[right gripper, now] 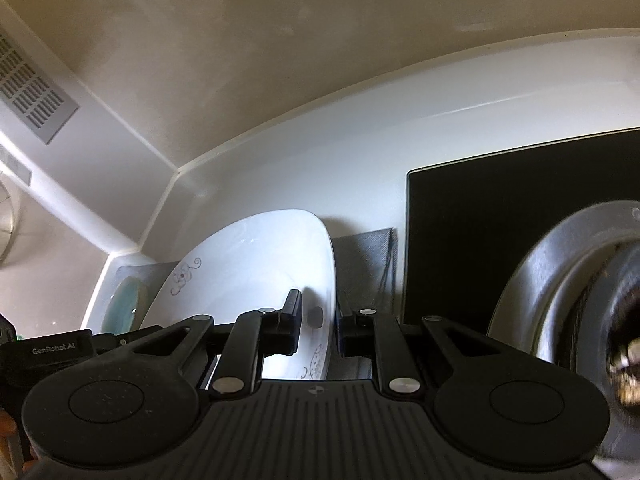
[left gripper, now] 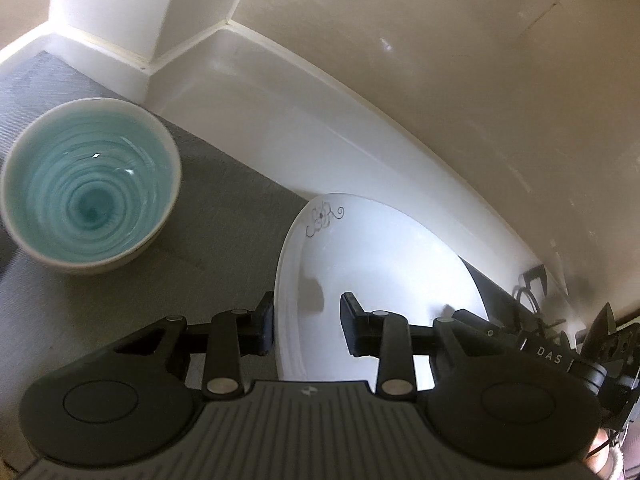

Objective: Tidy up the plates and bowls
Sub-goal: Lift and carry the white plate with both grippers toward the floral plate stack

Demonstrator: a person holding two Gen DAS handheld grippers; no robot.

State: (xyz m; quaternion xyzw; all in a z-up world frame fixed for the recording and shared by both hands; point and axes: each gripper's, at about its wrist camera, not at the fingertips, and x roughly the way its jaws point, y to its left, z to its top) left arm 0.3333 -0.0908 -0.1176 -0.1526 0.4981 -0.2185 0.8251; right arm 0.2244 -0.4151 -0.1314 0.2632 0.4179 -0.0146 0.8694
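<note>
Both grippers' jaws clamp the white oval ceramic plate [left gripper: 384, 248] – left gripper [left gripper: 307, 326], right gripper [right gripper: 320, 322] – its near rim hidden; the teal-glazed round bowl [left gripper: 90, 184] seems blurred.

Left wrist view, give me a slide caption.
Left gripper clamps the white plate rim; teal bowl sits apart on the grey mat.

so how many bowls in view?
1: the teal swirl bowl on the grey mat, left of the white plate that both grippers hold. More may sit out of frame.
</note>
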